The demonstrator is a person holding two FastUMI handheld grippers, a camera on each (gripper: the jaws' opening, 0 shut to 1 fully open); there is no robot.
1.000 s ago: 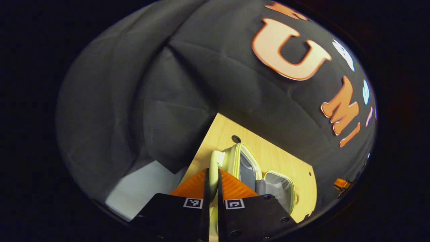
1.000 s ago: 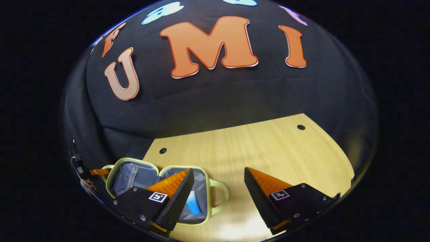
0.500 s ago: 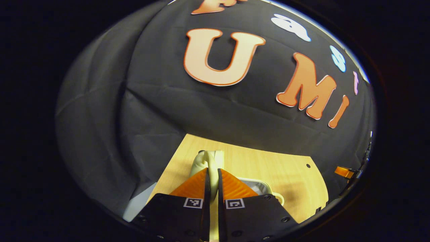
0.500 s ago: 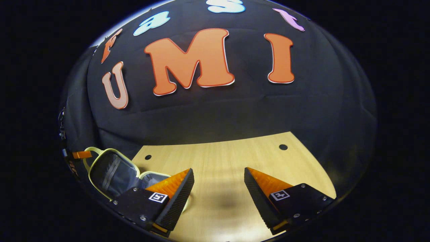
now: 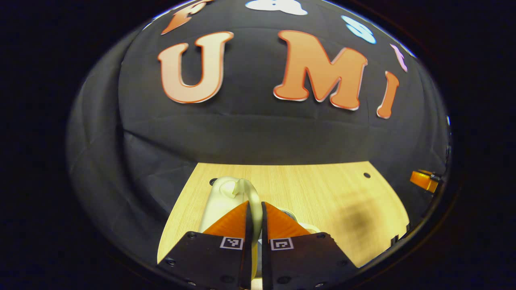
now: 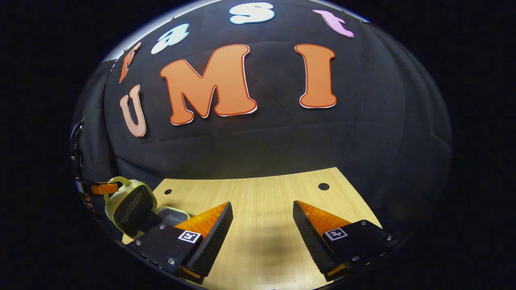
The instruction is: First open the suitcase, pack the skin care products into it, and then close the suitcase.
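The small pale yellow-green suitcase (image 6: 131, 205) stands half open at the table's left, its lid tilted up over the grey-lined base (image 6: 171, 213). My left gripper (image 5: 254, 209) is shut on the lid's loop handle (image 5: 250, 195), with the lid's pale outer shell (image 5: 219, 201) just beyond the fingers. The same gripper (image 6: 100, 188) holds the handle at the far left of the right gripper view. My right gripper (image 6: 262, 213) hangs open over bare table to the right of the case, nothing between its fingers. The case's contents are hidden by the lid.
The light wooden table (image 6: 266, 193) has small round holes near its back corners (image 6: 323, 186) (image 5: 366, 175). Black cloth walls close in behind and on both sides. Part of the right gripper (image 5: 423, 180) shows at the far right edge of the left gripper view.
The lid has swung up from lying flat open to half raised over the base, drawn by my left gripper on its handle. The blue tube inside is now hidden. The right gripper stays open.
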